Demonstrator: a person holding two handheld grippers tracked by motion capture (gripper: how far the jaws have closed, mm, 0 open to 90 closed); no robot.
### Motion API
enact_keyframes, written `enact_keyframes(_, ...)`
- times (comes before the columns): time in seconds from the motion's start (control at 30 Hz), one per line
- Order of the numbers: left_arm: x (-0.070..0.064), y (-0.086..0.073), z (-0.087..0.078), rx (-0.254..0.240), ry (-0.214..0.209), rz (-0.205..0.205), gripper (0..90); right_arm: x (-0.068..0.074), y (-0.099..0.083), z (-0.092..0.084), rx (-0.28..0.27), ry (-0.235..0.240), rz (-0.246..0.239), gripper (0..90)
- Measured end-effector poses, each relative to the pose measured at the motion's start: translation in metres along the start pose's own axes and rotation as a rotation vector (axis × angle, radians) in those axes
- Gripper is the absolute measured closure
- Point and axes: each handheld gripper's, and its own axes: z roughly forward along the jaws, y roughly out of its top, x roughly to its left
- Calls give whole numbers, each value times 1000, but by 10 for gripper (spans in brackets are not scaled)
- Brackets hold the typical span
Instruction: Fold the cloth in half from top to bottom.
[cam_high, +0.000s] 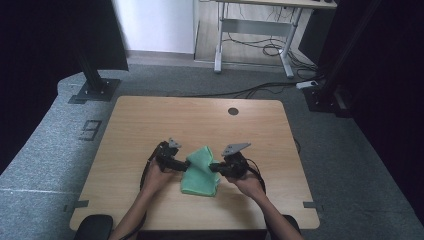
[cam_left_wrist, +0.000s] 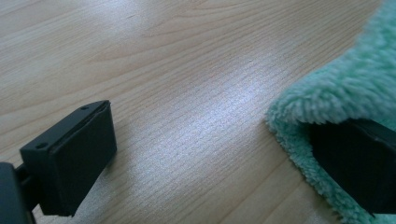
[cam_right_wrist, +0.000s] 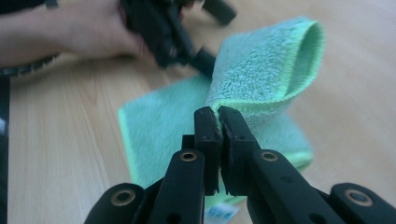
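A green fluffy towel (cam_high: 201, 181) lies near the front middle of the wooden table (cam_high: 150, 120), with part of it lifted into a fold. My right gripper (cam_high: 213, 167) is shut on the towel's raised edge (cam_right_wrist: 261, 60); its jaws pinch the hem in the right gripper view (cam_right_wrist: 217, 114). My left gripper (cam_high: 183, 163) sits at the towel's left side and is open. In the left gripper view (cam_left_wrist: 210, 123) its jaws stand wide apart. One jaw rests on bare wood, and the towel (cam_left_wrist: 345, 88) drapes over the other.
A small round hole (cam_high: 233, 111) sits in the table near its far edge. Beyond the table stand a black post base (cam_high: 94, 90), a white desk frame (cam_high: 252, 40) and loose cables (cam_high: 260, 90) on the grey floor.
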Motion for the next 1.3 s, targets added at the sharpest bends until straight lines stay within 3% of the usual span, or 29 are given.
enact_keyframes(0.23, 1, -1, -1, -1, -14, 9, 19, 2, -25, 22, 89, -19, 2, 855)
enact_keyframes(0.33, 0, -1, -6, 19, -25, 0, 37, 2, -27, 22, 92, -30, -3, 855)
enact_keyframes(0.53, -10, -5, -13, 38, -20, 34, 68, -8, -28, 23, 94, -69, -7, 854)
enact_keyframes(0.7, -10, -7, -12, 30, -13, 9, 67, -15, -26, 21, 84, -81, 10, 851)
enact_keyframes(0.97, -11, -10, -12, 12, -1, 0, 66, -2, -23, 10, 48, -53, -5, 837)
enact_keyframes(1.2, -12, -11, -13, 5, 1, -2, 69, 4, -31, 12, 71, -46, -22, 831)
enact_keyframes(1.3, -13, -9, -16, 28, -24, 13, 114, 1, -37, 14, 74, -49, 2, 831)
